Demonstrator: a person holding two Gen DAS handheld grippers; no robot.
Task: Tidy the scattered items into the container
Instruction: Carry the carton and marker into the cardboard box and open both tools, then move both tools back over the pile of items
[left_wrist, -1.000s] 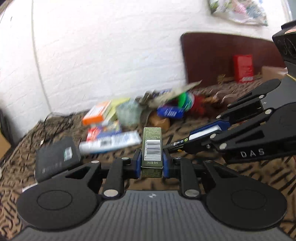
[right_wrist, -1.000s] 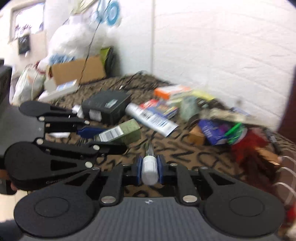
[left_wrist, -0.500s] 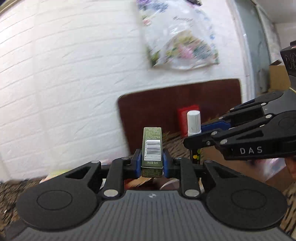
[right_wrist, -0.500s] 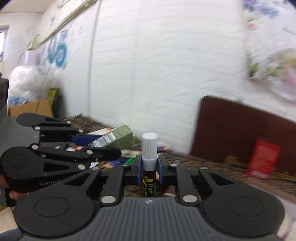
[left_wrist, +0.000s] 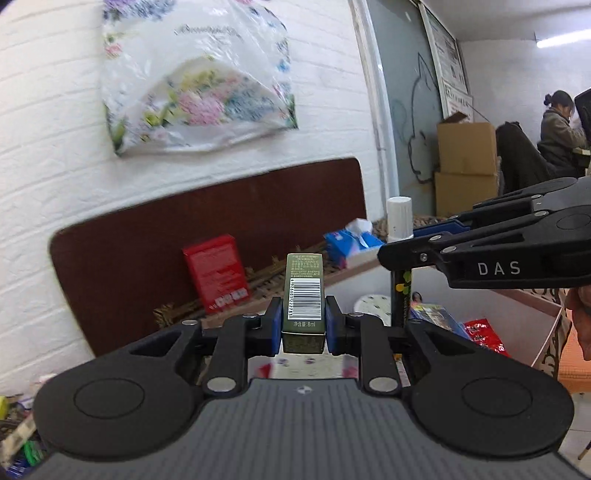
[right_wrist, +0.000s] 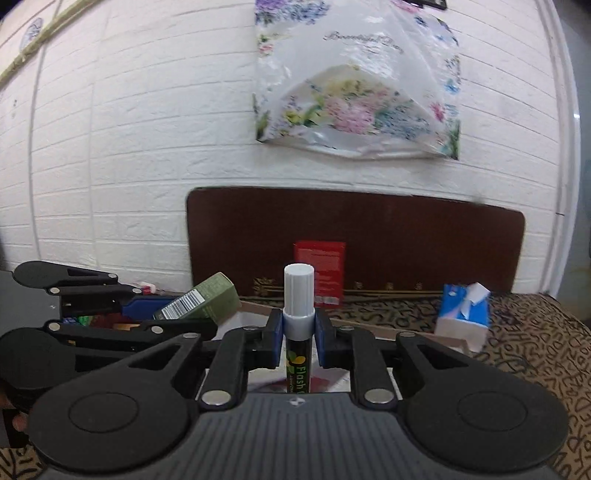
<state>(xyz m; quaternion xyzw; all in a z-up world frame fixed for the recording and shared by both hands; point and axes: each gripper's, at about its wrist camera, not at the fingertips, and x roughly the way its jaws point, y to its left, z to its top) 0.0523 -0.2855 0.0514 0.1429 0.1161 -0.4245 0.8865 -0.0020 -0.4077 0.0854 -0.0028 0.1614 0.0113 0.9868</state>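
While my right cam mostly gets brick wall, only my left cam looks into the white container (left_wrist: 532, 314), sitting at 4 o'clock with snack packets (left_wrist: 480, 330) inside. My left gripper (left_wrist: 303, 325) is clamped on the green box (left_wrist: 303, 295), dead centre. My right gripper (right_wrist: 298, 338) is pinching the white-capped marker (right_wrist: 298, 291) upright, container edge just behind it.

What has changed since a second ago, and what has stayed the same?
Both grippers swung from the scattered pile to the white container. Unchanged: left gripper clamps the green box, right gripper the white-capped marker.
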